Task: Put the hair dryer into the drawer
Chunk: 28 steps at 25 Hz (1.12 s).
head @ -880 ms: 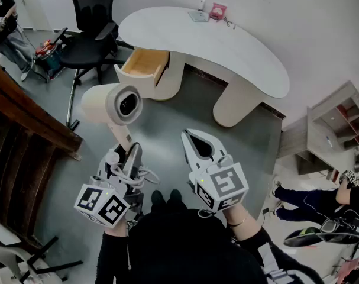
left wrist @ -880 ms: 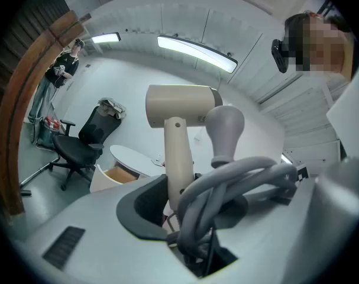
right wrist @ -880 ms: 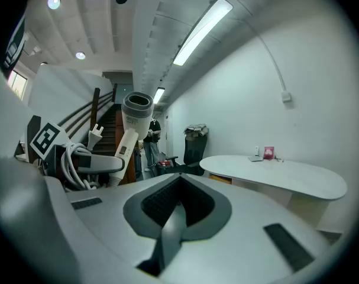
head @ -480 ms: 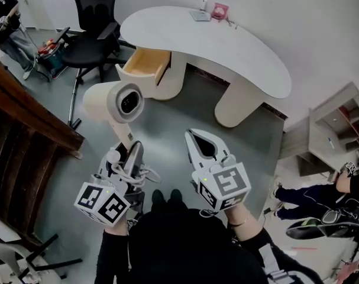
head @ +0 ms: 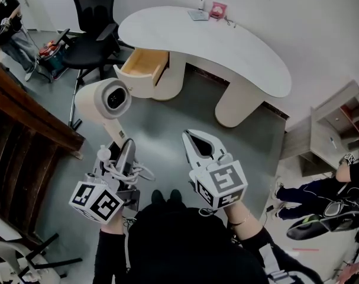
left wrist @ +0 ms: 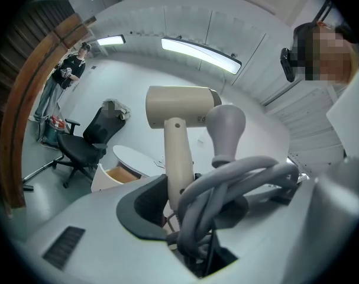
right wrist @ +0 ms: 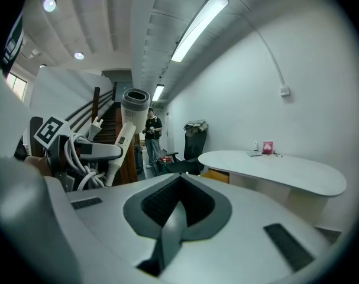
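A cream hair dryer (head: 103, 100) stands upright in front of me, and my left gripper (head: 126, 147) is shut on its handle. Its grey cord (head: 127, 173) is bundled against the jaws, with the plug sticking up beside them. In the left gripper view the handle (left wrist: 175, 158) and the coiled cord (left wrist: 238, 182) fill the space between the jaws. The open wooden drawer (head: 144, 64) hangs from the white desk (head: 238, 46) further ahead. My right gripper (head: 190, 136) is held level beside the left one, shut and with nothing in it. The right gripper view shows the dryer (right wrist: 133, 108) at its left.
A black office chair (head: 87, 40) stands left of the drawer. A dark wooden stair rail (head: 25, 117) runs along the left. Small items (head: 210, 12) lie at the desk's far edge. A person (head: 5, 22) stands at the far left, another (head: 321, 200) at the right.
My left gripper and the hair dryer have shifted a little to the left, and the dryer's head has turned slightly. The right gripper has barely moved.
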Each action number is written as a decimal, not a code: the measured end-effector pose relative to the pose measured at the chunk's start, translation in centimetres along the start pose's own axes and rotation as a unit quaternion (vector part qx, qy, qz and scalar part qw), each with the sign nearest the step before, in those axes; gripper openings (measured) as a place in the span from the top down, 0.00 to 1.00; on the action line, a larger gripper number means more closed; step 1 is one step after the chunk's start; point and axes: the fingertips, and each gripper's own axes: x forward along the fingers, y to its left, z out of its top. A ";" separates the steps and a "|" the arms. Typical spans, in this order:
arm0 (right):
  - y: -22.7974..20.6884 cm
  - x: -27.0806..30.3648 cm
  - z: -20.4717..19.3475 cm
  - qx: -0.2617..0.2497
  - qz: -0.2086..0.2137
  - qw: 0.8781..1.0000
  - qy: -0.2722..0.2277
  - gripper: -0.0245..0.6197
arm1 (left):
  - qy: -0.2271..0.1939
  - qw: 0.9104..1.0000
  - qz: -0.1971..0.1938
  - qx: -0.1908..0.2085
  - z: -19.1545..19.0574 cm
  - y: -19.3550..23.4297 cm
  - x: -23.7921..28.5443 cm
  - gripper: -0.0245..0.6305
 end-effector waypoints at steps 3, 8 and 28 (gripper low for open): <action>-0.9 -0.4 -0.2 0.004 -0.007 1.000 0.001 0.95 | -0.003 1.000 0.007 0.002 -0.1 -0.1 0.0 0.72; -2.2 -1.3 -0.4 0.006 -0.016 1.000 -0.001 0.95 | -0.012 1.000 0.014 0.012 0.1 -0.8 0.1 0.72; -5.9 0.6 0.5 0.017 -0.024 1.000 -0.009 0.95 | -0.041 0.999 0.019 0.021 3.1 -0.4 3.0 0.72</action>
